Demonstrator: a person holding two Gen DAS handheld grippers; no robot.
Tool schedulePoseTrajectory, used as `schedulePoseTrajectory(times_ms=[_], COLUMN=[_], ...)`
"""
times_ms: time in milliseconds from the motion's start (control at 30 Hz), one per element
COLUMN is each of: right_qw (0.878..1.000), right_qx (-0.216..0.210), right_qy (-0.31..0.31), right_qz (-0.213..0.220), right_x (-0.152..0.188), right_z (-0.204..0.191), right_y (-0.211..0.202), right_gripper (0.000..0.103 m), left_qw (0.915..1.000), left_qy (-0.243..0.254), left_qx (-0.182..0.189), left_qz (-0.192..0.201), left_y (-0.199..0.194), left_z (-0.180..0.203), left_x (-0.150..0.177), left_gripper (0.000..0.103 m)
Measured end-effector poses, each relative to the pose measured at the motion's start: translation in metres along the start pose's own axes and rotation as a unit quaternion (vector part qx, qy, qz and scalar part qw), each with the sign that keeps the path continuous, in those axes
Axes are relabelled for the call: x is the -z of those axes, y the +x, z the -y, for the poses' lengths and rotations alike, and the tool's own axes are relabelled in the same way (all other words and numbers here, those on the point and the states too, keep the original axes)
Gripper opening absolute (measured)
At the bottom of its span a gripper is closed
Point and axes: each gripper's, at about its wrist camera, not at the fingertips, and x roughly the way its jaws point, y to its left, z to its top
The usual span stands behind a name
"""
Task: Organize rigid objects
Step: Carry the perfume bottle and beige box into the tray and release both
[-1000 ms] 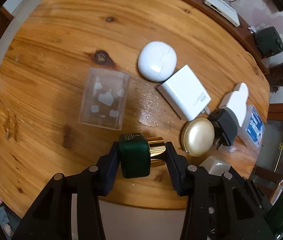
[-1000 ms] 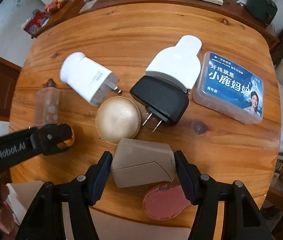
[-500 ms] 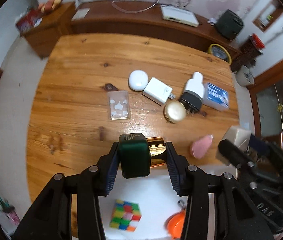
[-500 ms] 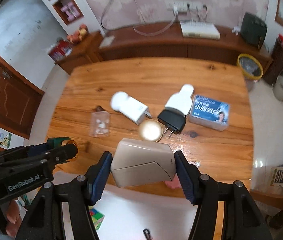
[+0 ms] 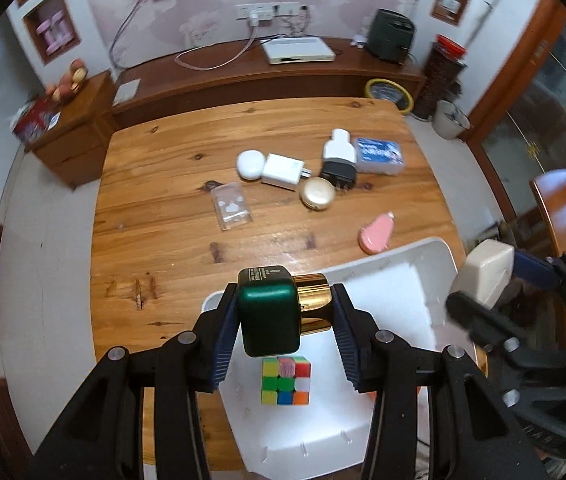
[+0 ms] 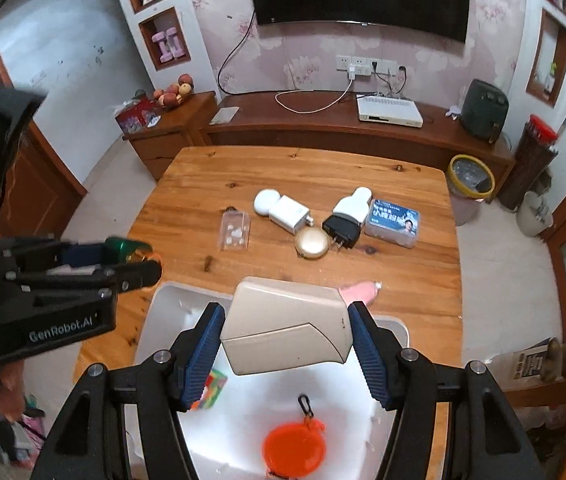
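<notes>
My left gripper (image 5: 283, 316) is shut on a green bottle with a gold cap (image 5: 273, 314), held above the near-left part of a white tray (image 5: 435, 248). My right gripper (image 6: 285, 330) is shut on a beige box (image 6: 287, 324), held above the same tray (image 6: 163, 300). The right gripper with the box also shows at the right of the left wrist view (image 5: 483, 272). The left gripper shows at the left of the right wrist view (image 6: 123, 264). In the tray lie a colour cube (image 5: 286, 380) and an orange round item (image 6: 293, 450).
On the wooden table (image 5: 163, 184) beyond the tray lie a clear case (image 5: 230, 206), a white round case (image 5: 251, 164), a white charger (image 5: 285, 171), a gold compact (image 5: 317, 194), a black plug (image 5: 339, 172), a blue-labelled box (image 5: 379, 155) and a pink item (image 5: 377, 233).
Both grippers have risen far up and pulled back from the table with their objects. The white tray with the cube and orange item has come into view beneath them.
</notes>
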Motion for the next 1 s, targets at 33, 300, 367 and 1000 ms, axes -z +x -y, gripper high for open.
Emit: schedulePoseTrajectory(times_ms=[33,300,367,1000], right_qw=[1.000,0.997,0.996,0.985], right_qx=[0.003,0.029,0.037,0.008], right_qy=[-0.002,0.022,0.031,0.038], right_qz=[-0.002,-0.066,-0.079,-0.169], right_x=[0.007,0.069,0.081,0.150], right_z=[-0.003,-0.002,0.002,0.002], right_y=[-0.001,0.025,0.033,0.100], right_gripper=[0.064,0.064,0.064,0.064], left_qw=[1.0000,0.9962,0.9940,0.9768], left_qy=[0.009,0.081,0.098,0.174], left_qx=[0.000,0.003,0.001,-0.003], left_qz=[0.001,-0.032,-0.048,-0.125], left_y=[0.000,0.028,0.041,0.120], left_z=[0.003,0.028,0.036,0.066], left_x=[0.003,0.038,0.046,0.079], left_gripper=[0.048,0.048,0.048,0.047])
